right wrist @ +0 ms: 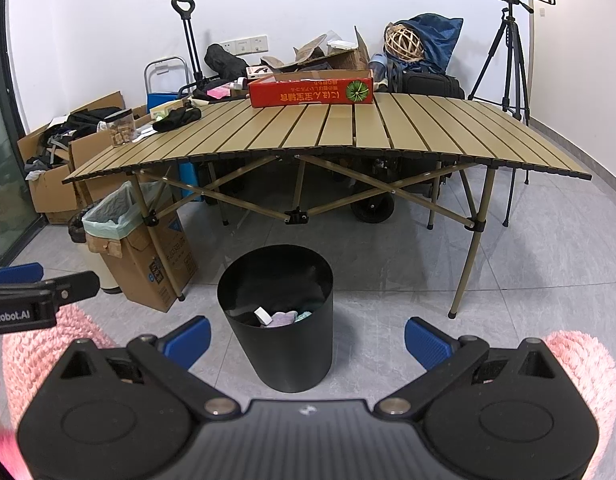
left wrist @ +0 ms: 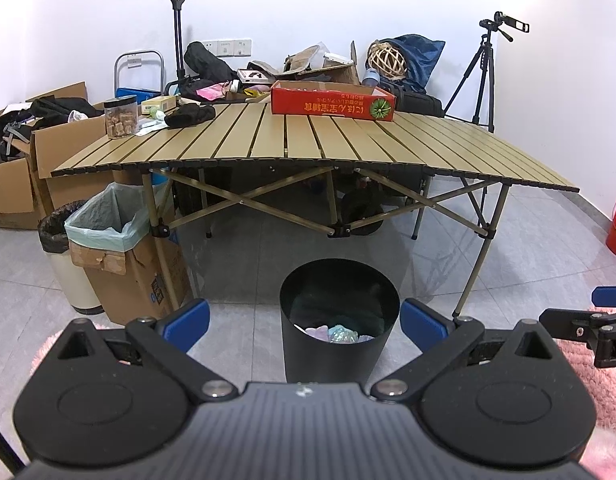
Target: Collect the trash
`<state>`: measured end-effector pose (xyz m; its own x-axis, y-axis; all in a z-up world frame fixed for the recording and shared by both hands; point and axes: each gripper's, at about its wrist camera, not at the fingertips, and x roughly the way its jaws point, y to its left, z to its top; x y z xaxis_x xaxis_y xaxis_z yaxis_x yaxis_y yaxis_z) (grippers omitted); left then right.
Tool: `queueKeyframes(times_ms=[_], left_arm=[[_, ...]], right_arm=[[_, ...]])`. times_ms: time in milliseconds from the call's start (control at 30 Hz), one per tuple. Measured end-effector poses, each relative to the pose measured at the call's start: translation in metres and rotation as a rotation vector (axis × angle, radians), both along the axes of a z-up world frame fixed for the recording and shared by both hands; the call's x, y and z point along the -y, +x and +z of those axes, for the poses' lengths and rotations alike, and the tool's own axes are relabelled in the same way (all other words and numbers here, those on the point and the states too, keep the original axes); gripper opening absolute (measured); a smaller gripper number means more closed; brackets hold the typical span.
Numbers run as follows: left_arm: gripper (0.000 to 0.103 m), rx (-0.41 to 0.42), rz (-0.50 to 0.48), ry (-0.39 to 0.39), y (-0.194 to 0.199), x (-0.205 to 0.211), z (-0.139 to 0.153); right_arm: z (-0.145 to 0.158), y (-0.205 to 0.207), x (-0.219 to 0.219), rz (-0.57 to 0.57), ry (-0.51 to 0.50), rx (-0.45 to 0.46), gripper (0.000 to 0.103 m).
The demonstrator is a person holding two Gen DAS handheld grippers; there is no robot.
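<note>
Hovering both grippers over the black bin [left wrist: 339, 320] with nothing in either. Left gripper [left wrist: 305, 322] has its fingers [left wrist: 192, 320] spread wide; right gripper [right wrist: 307, 338] likewise, fingers [right wrist: 426, 344] wide, nothing between them.

Step in hand, my read: a drop is done and you need the next piece. To do it well:
- Keep the fingers wide until you're over the next item, then close on its middle, not an edge.
- Lift clear of the bin rim before swinging away. The bin looks light and free-standing on the tile floor [left wrist: 448, 272]; clipping the rim could tip it.
- Work one gripper at a time. The right gripper's finger shows at 3 o'clock in the left wrist view, just beside yours, so they can collide.

Where things lie:
- Bin sits at 12 o'clock from the left fingers, centred between them, below and just ahead. From the right fingers it's at 11 o'clock, slightly left of centre.
- Trash [right wrist: 282, 317] is already inside: pale crumpled pieces, one lilac, one greenish, one white. Can't tell what they are.
- Pink rug [right wrist: 40, 344] lies at 9 and 3 o'clock under both grippers. No loose trash visible on it from here.
- Bench [left wrist: 348, 140] stands well apart at 12 o'clock, behind the bin. Red box [left wrist: 332, 103], jar [left wrist: 121, 117] and dark cloth [left wrist: 190, 115] are on it; can't tell whether any counts as trash.
- Lined cardboard bin [left wrist: 108, 216] at 10 o'clock, beside the bench leg.
</note>
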<state>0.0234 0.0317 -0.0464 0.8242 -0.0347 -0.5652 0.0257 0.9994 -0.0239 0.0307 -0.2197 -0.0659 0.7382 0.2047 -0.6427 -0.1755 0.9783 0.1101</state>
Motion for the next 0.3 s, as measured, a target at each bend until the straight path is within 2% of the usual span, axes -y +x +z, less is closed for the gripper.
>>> queueKeyframes(times_ms=[300], left_arm=[[0.103,0.0,-0.003,0.001,0.0003,0.0004,-0.0009]], right_arm=[[-0.0002,0.0003,-0.0003,-0.001,0.001,-0.003,0.103]])
